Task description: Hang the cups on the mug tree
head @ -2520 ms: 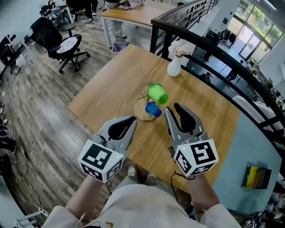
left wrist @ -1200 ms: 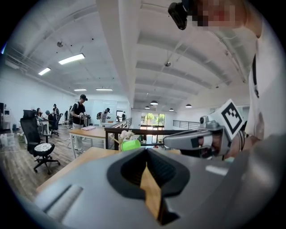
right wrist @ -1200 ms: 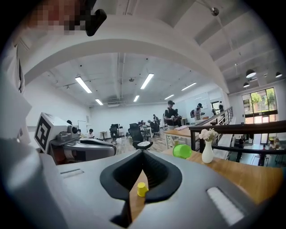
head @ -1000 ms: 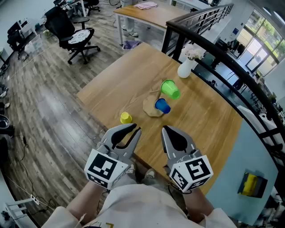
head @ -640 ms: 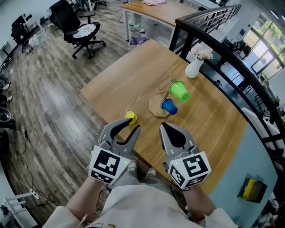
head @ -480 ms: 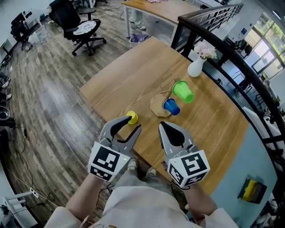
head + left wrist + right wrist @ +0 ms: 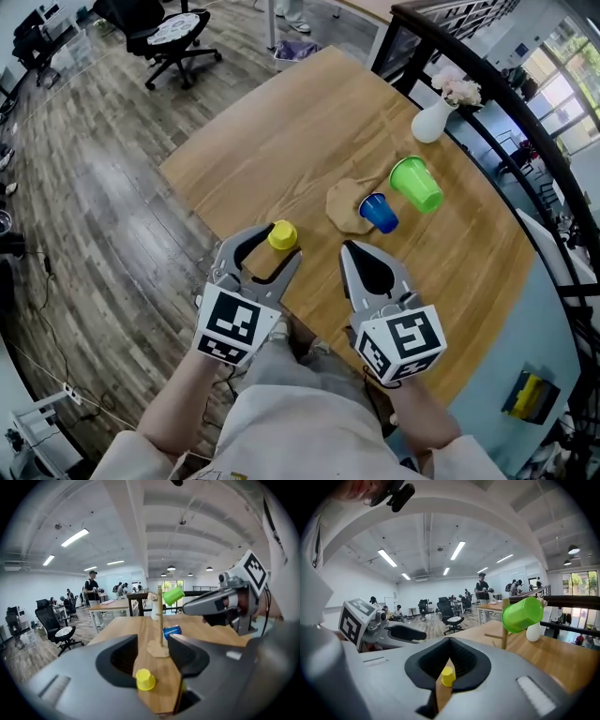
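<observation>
- Left claw (image 7: 270, 251), smooth grey plastic, has its jaws wide apart, just opened further, either side of a small yellow plastic cup (image 7: 282, 234). The cup stands upside down, untouched, near the edge of the wood-grain counter (image 7: 281, 131).
- Right claw (image 7: 351, 247) is pressed together with nothing in it.
- Beyond them, a slim wooden mug tree (image 7: 345, 204) carries a green plastic cup (image 7: 416, 184) on a peg.
- A blue plastic cup (image 7: 379, 212) sits low beside its post.

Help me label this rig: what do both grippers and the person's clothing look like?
Both the left gripper and right gripper are grey, with curved tapering jaws lined in black. Each carries a white cube printed with black square markers. The person wears a cream top.
</observation>
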Demonstrator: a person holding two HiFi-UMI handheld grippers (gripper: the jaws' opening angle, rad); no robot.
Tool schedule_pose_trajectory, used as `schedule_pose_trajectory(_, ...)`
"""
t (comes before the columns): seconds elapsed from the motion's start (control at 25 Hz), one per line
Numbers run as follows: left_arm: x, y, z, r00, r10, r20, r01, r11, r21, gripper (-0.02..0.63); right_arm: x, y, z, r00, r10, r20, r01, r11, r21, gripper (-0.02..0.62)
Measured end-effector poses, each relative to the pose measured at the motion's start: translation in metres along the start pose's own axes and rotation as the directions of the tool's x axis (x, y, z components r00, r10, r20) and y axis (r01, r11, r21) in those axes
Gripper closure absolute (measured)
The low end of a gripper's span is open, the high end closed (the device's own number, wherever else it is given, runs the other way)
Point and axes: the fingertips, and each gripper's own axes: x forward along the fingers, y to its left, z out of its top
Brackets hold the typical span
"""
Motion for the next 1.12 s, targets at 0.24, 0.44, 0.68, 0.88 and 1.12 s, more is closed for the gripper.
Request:
schedule_pose_trajectory(0.24,0.027,0.015,-0.045,0.997,-0.027,-0.073,0.028,1.0,0.009,0.402,0.033,-0.003,-0.032,0.999,-0.009,-0.041,0.01,1.0,0.022,0.595)
schedule_pose_trajectory(0.44,0.046,0.024,-0.077,0.993,-0.052,-0.106,0.051,0.999,-0.01,0.402,0.058,-0.004,-0.063,0.996,-0.012,-0.085,0.016,0.999,0.043,0.594)
schedule_pose_trajectory(0.68,0.076,0.029,-0.111,0.988,-0.067,-0.14,0.065,0.998,-0.017,0.379,0.075,-0.009,-0.095,0.992,-0.015,-0.123,0.022,0.998,0.057,0.595)
schedule_pose_trajectory(0.88,0.096,0.029,-0.132,0.983,-0.091,-0.159,0.087,0.996,-0.033,0.376,0.085,-0.012,-0.118,0.988,-0.024,-0.152,0.035,0.997,0.07,0.595)
schedule_pose_trajectory(1.12,0.117,0.031,-0.158,0.976,-0.091,-0.198,0.084,0.995,-0.044,0.369,0.096,-0.018,-0.139,0.983,-0.03,-0.179,0.045,0.995,0.083,0.594)
